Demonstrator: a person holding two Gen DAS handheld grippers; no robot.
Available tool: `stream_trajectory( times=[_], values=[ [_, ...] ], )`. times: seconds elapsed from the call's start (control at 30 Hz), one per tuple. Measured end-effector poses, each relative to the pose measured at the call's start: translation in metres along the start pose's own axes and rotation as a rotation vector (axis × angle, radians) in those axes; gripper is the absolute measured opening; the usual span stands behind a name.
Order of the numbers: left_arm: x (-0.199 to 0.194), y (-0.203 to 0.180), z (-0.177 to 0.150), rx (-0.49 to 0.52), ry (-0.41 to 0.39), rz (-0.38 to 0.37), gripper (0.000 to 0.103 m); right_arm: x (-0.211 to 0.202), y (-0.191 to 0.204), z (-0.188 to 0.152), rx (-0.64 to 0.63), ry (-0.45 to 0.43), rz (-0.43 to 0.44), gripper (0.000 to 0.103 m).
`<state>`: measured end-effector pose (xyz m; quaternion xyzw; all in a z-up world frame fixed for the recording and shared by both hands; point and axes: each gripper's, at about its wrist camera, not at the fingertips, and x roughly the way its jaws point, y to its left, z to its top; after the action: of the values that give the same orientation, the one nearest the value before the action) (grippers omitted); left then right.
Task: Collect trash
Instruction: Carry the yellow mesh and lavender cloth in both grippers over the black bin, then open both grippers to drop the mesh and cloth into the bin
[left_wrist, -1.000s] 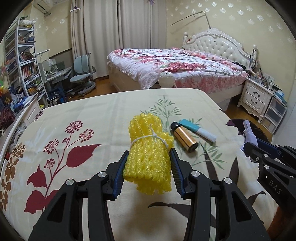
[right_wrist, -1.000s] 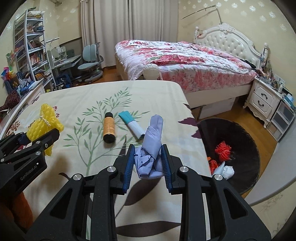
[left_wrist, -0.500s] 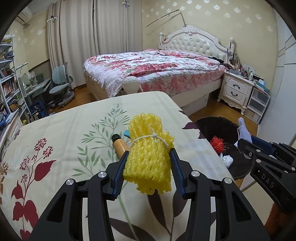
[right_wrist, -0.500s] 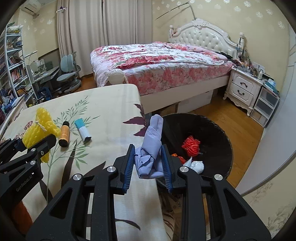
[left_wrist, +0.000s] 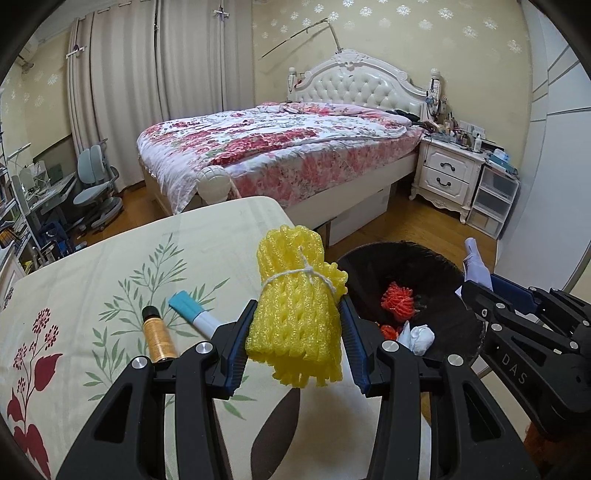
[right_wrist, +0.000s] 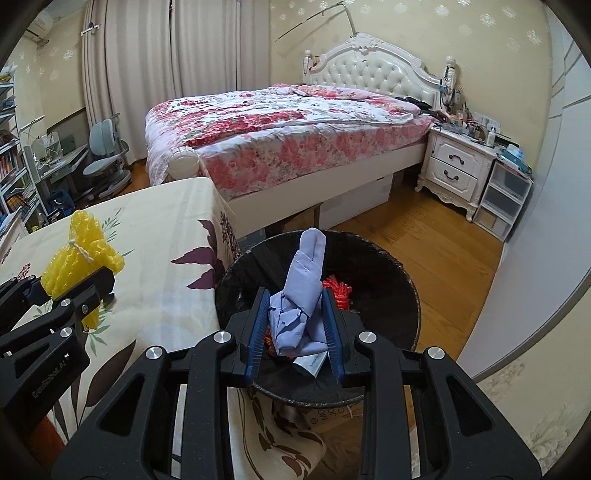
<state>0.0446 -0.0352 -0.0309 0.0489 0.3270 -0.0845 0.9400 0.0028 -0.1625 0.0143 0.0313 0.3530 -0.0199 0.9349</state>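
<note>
My left gripper (left_wrist: 295, 336) is shut on a yellow foam net bundle (left_wrist: 297, 310) tied with white string, held above the table's right edge. The bundle also shows in the right wrist view (right_wrist: 79, 258). My right gripper (right_wrist: 295, 328) is shut on a crumpled lilac paper wad (right_wrist: 301, 291), held over the black trash bin (right_wrist: 391, 273). The bin (left_wrist: 417, 266) stands on the floor beside the table and holds red netting (left_wrist: 397, 301) and white crumpled paper (left_wrist: 419, 338).
A brown bottle (left_wrist: 159, 334) and a teal-capped white marker (left_wrist: 194, 312) lie on the flowered tablecloth (left_wrist: 92, 295). A bed (left_wrist: 280, 147), a white nightstand (left_wrist: 448, 173) and plastic drawers (left_wrist: 493, 201) stand behind. A desk chair (left_wrist: 96, 188) is at the left.
Both grippers have swung right from above the table towards the bin. The right gripper with the lilac wad is now over the bin; the left with the yellow bundle is near the table's edge.
</note>
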Motion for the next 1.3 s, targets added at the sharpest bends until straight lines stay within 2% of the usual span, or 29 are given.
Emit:
stream_trajectory(
  times=[0.53, 0.93, 1.23, 1.3],
  values=[
    [0.052, -0.038, 0.021, 0.012, 0.033, -0.026, 0.046, 0.037, -0.044, 0.002, 0.091, 0.038, -0.054, 0.028],
    [0.082, -0.058, 0.027, 0.052, 0.066, -0.027, 0.046, 0.062, -0.056, 0.004, 0.108, 0.077, -0.053, 0.029],
    [0.089, -0.065, 0.031, 0.062, 0.068, -0.029, 0.047, 0.068, -0.059, 0.005, 0.108, 0.082, -0.069, 0.029],
    [0.088, -0.066, 0.032, 0.062, 0.062, -0.03, 0.051, 0.068, -0.058, 0.006, 0.107, 0.077, -0.075, 0.029]
  ],
)
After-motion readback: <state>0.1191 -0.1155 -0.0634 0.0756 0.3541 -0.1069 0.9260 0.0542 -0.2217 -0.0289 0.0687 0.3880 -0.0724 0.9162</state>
